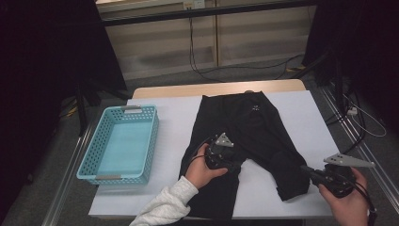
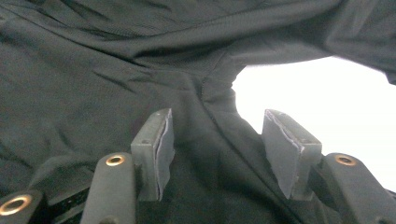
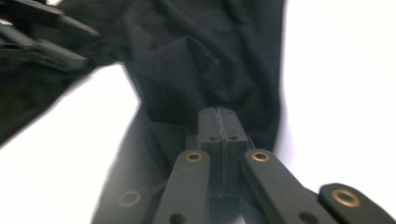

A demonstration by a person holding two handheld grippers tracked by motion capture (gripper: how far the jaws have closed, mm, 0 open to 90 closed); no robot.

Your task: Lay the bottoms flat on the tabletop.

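Note:
Black shorts point(image 1: 249, 127) lie flat on the white table cover, waistband at the far side. My left gripper point(image 1: 234, 165) rests at the crotch. In the left gripper view its jaws point(image 2: 217, 126) stand apart astride the crotch seam point(image 2: 205, 88), with the pads off the cloth. My right gripper point(image 1: 307, 168) sits at the near right, at the hem of the right leg point(image 1: 291, 179). Its jaws point(image 3: 218, 112) are pressed together, and the leg cloth point(image 3: 205, 60) seems pinched at their tips and rumpled behind them. The left gripper point(image 3: 42, 42) shows blurred in the upper left of the right gripper view.
A light blue plastic basket point(image 1: 127, 109) stands on the left of the table. White cover point(image 1: 301, 117) shows around the shorts. Dark stands and cables sit past the table's right edge point(image 1: 348, 136).

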